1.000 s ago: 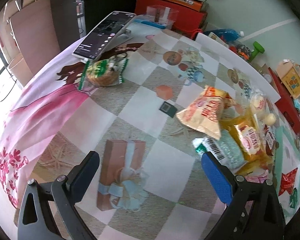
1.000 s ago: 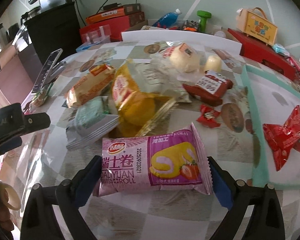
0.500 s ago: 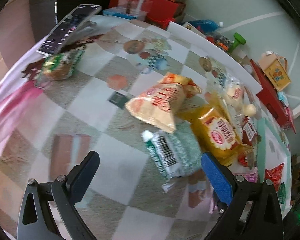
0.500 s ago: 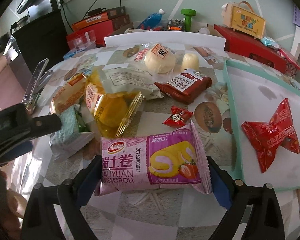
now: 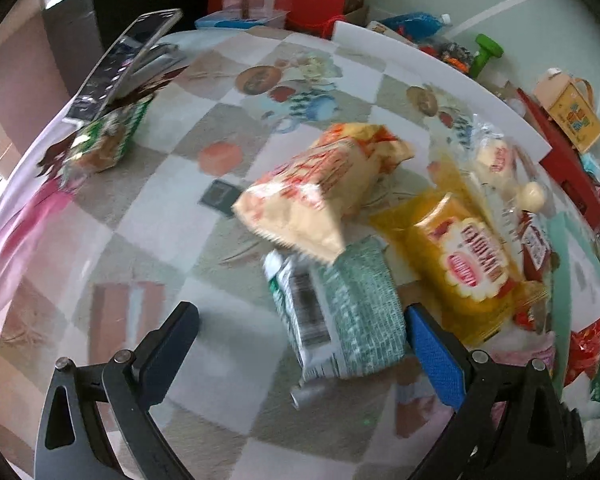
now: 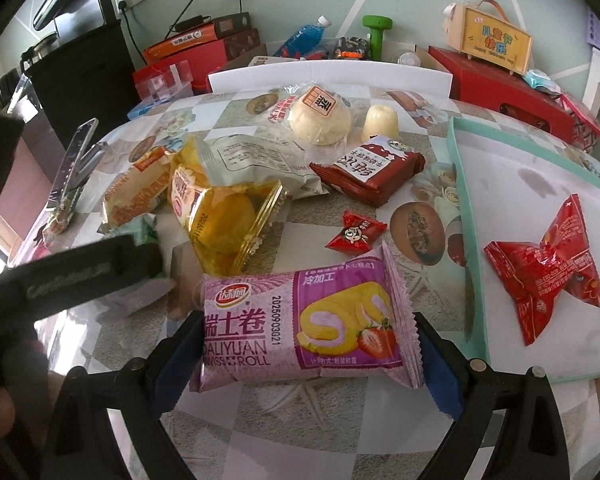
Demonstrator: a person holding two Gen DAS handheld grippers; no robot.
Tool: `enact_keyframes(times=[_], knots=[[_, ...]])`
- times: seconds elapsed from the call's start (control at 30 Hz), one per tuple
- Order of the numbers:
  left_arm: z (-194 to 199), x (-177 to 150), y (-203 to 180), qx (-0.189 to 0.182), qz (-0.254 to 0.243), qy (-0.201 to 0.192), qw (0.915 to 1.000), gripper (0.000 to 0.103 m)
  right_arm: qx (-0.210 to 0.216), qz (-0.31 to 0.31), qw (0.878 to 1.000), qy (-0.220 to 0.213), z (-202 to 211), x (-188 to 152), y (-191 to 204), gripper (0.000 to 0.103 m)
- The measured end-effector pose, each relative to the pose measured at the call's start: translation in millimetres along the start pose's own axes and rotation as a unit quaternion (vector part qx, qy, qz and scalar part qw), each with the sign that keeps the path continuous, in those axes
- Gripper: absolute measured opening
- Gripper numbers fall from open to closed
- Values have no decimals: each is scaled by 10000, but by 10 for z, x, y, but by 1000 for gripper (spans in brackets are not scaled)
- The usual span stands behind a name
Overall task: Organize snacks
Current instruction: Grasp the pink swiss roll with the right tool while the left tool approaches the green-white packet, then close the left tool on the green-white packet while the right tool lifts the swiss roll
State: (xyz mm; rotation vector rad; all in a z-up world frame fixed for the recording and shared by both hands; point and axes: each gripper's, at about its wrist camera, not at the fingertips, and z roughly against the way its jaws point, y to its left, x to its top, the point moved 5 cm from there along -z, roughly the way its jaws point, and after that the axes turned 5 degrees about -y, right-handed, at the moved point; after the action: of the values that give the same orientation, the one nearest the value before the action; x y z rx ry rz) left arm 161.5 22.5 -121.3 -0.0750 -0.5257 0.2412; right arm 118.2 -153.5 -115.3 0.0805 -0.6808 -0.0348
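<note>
The right gripper grips a pink Swiss roll pack by its two ends, jaws closed in on the crimped edges, the pack just above the table near its front edge. The left gripper is spread wide with nothing between its fingers; a green pack lies on the table by its blue finger, whether touching I cannot tell. A cream pack rests tilted on the green pack's far end, and a yellow cake pack lies beside them. Further in are a small red candy, a dark red pack, a round bun and a pale jelly cup. At the table's right edge a teal-rimmed tray holds a red wrapper. A green-trimmed snack and a phone sit at the left edge.
</note>
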Motion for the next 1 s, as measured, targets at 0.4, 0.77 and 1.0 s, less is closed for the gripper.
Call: enact_keyframes(times=[0.4,0.77,1.0], knots=[[8,-45,179,361,-1,37,9993,102,7,108,9999,28,-19,-10,35,98],[18,-5,-6,352,-297,-188,9988,76,49,207,9998,-26,4,8,71,89],[84,34,-84,-100,-256,-256,9993,52,223,171,9994,-203,78,50,91,82]])
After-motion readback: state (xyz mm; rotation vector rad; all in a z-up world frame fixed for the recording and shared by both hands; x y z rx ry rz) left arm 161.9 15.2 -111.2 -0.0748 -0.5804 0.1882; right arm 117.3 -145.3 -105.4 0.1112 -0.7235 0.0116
